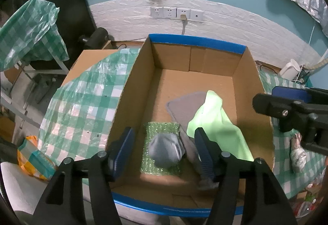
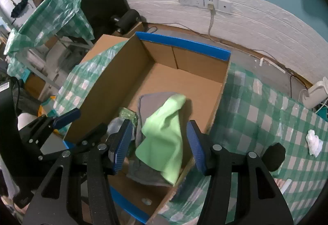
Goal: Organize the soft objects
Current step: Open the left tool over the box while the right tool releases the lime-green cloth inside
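Note:
An open cardboard box (image 1: 131, 89) with blue-taped rims stands on the checked table; it also shows in the right wrist view (image 2: 114, 81). Inside lie a light green cloth (image 1: 221, 124) (image 2: 164, 138), a grey mat (image 1: 184, 106) (image 2: 151, 102), a green sparkly sponge (image 1: 162, 128) (image 2: 128, 114) and a grey-blue soft bundle (image 1: 166, 150) on the sponge. My left gripper (image 1: 164, 149) is open above the bundle. My right gripper (image 2: 158, 147) is open above the green cloth, holding nothing.
A green-checked plastic cloth (image 1: 82, 97) covers the table (image 2: 266, 114). A crumpled white tissue (image 2: 313, 142) and a black round object (image 2: 273, 156) lie right of the box. A white kettle (image 1: 290, 70) and wall sockets (image 1: 176, 13) are at the back.

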### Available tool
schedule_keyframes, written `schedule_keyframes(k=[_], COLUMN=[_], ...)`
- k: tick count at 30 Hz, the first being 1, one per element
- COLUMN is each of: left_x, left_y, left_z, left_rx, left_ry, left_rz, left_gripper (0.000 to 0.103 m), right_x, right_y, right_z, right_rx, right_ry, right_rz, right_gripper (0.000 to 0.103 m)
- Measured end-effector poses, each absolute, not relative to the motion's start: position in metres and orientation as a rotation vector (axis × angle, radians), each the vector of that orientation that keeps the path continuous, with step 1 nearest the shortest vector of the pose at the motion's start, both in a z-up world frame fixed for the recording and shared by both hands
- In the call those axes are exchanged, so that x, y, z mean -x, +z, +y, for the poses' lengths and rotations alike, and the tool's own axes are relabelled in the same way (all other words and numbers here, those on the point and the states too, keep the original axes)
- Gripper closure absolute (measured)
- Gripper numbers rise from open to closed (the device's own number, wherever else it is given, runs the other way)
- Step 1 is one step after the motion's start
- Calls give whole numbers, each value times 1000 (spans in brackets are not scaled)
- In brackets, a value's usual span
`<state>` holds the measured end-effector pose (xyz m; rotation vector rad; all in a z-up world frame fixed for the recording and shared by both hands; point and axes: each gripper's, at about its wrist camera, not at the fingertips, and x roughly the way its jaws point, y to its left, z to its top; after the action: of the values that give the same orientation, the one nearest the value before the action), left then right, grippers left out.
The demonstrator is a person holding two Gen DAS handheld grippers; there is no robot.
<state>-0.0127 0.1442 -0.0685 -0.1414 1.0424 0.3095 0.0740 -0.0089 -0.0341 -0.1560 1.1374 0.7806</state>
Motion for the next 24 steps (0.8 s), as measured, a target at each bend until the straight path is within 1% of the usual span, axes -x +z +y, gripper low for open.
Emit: schedule_keyframes(k=[8,24], left_x=[10,4], left_y=[-66,-51], left_z=[131,82], left_rx=[121,72], left_ry=[277,175], left_rz=[1046,1015], left_gripper=[39,39], right_x=[-73,-76], right_y=[-24,-27], right_z=[-29,-97], right_rx=[145,125], right_ry=[757,653], right_rz=[1104,1093], right_gripper=[45,45])
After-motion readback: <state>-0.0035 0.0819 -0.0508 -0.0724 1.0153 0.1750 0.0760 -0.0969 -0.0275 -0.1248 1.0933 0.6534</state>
